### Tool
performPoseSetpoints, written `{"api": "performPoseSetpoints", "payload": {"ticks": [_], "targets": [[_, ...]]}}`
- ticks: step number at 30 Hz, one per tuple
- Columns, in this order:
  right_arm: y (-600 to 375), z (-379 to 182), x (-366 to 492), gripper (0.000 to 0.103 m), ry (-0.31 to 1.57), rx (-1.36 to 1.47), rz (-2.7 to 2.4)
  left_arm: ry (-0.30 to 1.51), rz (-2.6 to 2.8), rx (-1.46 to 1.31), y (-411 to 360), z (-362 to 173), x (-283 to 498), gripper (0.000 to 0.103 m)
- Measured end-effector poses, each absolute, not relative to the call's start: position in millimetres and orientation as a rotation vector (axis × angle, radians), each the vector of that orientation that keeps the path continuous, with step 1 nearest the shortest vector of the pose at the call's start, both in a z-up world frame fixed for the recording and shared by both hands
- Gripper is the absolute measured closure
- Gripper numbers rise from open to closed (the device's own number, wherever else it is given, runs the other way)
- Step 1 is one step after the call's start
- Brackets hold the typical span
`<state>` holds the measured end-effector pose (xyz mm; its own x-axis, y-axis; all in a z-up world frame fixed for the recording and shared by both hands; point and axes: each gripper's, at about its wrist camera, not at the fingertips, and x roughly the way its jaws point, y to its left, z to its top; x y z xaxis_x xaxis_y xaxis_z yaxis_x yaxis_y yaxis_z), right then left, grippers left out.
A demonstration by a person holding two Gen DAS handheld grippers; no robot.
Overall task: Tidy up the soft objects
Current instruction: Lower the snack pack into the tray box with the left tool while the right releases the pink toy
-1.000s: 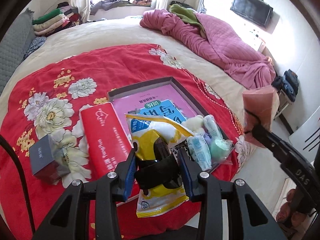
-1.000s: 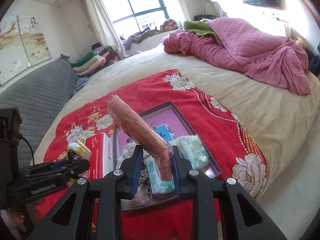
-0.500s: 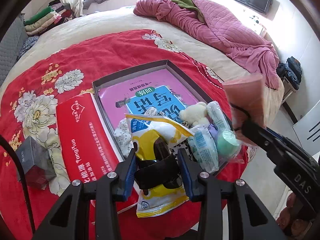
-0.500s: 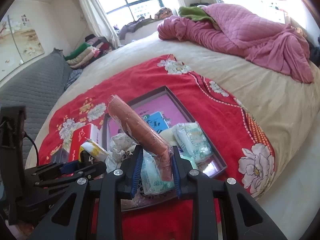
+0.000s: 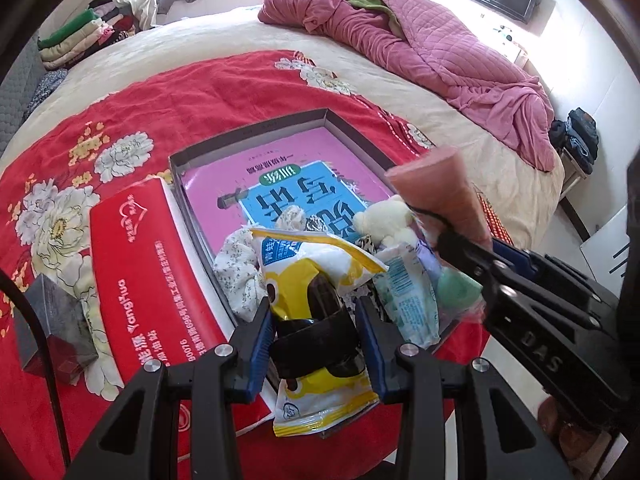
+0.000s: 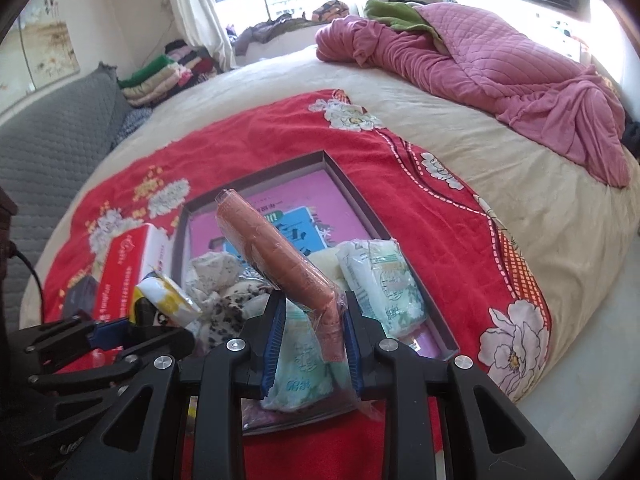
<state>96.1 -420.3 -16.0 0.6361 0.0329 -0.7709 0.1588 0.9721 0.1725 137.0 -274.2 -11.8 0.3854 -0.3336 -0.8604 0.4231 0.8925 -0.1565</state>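
My left gripper [image 5: 316, 320] is shut on a yellow and white snack packet [image 5: 316, 264], held just above the near end of a shallow dark tray [image 5: 248, 132]. My right gripper [image 6: 312, 312] is shut on a pink-orange roll [image 6: 276, 252] wrapped in clear film, which sticks up over the tray [image 6: 256, 178]. That roll [image 5: 440, 188] hangs above the tray's right side in the left wrist view. In the tray lie a pink and blue book [image 5: 280, 160], a floral cloth [image 5: 240, 264], a cream plush toy [image 5: 384, 220] and pale green tissue packs [image 6: 380, 280].
A red tissue box [image 5: 140, 264] lies left of the tray on the red flowered blanket [image 5: 200, 92], with a small dark box [image 5: 52, 320] further left. A pink quilt [image 5: 440, 52] is bunched at the far right. The bed's edge drops off close on the right.
Both grippers have sunk closer to the tray with their loads. In the left wrist view the right gripper and its roll have come leftward, from beside the bed to over the tray.
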Motion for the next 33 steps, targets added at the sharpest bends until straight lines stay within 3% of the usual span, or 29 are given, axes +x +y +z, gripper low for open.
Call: {"api": "performPoseSetpoints", "payload": {"ticks": [16,22,24,26,33], "targets": [[-420.4,-20.0,116.4,0.062,0.855,0.292,-0.008,1.107,-0.492,0.066,-273.5,-22.0,146.4,0.061],[-428.8,-3.6,101.5,0.050,0.807,0.326,-0.028,1.102,-0.491,0.077,-276.2,-22.9,148.9,0.061],[-434.7,3.3,92.8,0.048,0.785,0.346,-0.046,1.098,-0.493,0.079,-277.0,-22.4,148.7,0.059],[-440.2,9.3,84.5,0.043,0.769,0.361,-0.067,1.089,-0.494,0.078,-277.1,-20.4,148.5,0.045],[-452.4,16.1,68.4,0.043,0.753,0.378,-0.109,1.071,-0.507,0.068,-276.4,-13.6,148.5,0.043]]}}
